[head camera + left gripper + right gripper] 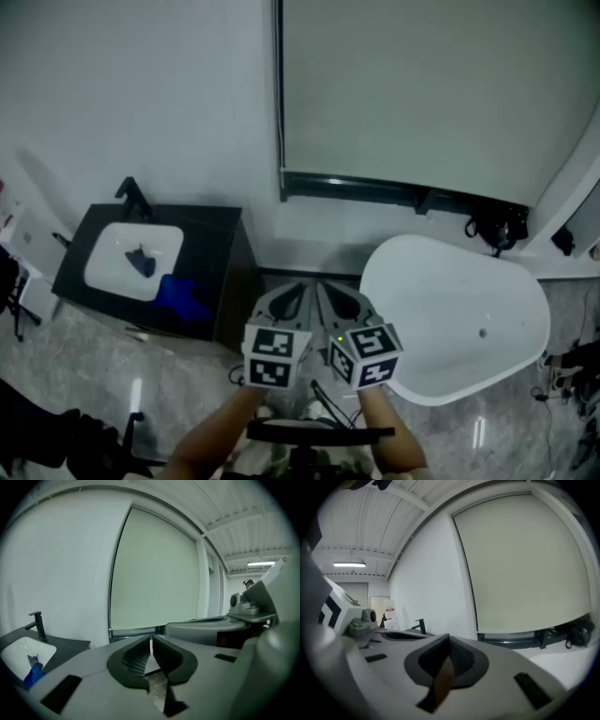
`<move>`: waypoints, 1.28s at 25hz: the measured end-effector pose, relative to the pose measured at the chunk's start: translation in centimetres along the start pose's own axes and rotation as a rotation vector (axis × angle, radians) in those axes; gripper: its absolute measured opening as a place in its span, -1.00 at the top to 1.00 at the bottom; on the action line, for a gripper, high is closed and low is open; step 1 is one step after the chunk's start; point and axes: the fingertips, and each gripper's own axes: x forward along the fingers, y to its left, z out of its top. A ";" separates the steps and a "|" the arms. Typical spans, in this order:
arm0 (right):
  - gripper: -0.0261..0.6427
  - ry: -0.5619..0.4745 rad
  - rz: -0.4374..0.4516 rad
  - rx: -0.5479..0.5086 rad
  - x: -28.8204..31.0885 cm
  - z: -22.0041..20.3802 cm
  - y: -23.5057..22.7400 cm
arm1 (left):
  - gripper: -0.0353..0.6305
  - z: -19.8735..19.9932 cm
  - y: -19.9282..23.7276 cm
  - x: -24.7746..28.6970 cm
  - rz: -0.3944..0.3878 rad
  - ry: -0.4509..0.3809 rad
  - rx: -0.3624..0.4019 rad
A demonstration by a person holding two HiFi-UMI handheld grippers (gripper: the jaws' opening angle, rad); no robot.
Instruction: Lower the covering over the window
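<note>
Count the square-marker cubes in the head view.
2. The left cube and the right cube sit side by side at the bottom centre. None seems hidden.

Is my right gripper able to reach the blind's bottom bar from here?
Probably not yet: the right gripper sits shut, well short of the roller blind's bottom bar. The bathtub blocks most of it, but floor beside the vanity seems open.

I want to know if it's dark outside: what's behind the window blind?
The blind hangs almost fully down; only a narrow dark band shows below its bottom edge. The glass and anything outside are hidden.
</note>
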 end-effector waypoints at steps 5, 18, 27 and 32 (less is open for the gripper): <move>0.88 0.009 0.009 0.014 -0.3 -0.5 -0.7 | 0.78 -0.2 -0.7 0.5 0.009 0.006 0.007; 0.89 0.002 0.031 0.033 -1.2 -0.8 -3.7 | 0.78 0.3 -3.1 2.5 0.036 0.014 0.014; 0.89 -0.016 0.053 0.022 0.2 -0.3 -4.9 | 0.78 0.9 -2.6 3.9 0.055 0.004 0.018; 0.89 -0.006 0.061 0.013 2.5 0.2 -5.8 | 0.78 1.8 -1.0 5.8 0.058 -0.007 0.010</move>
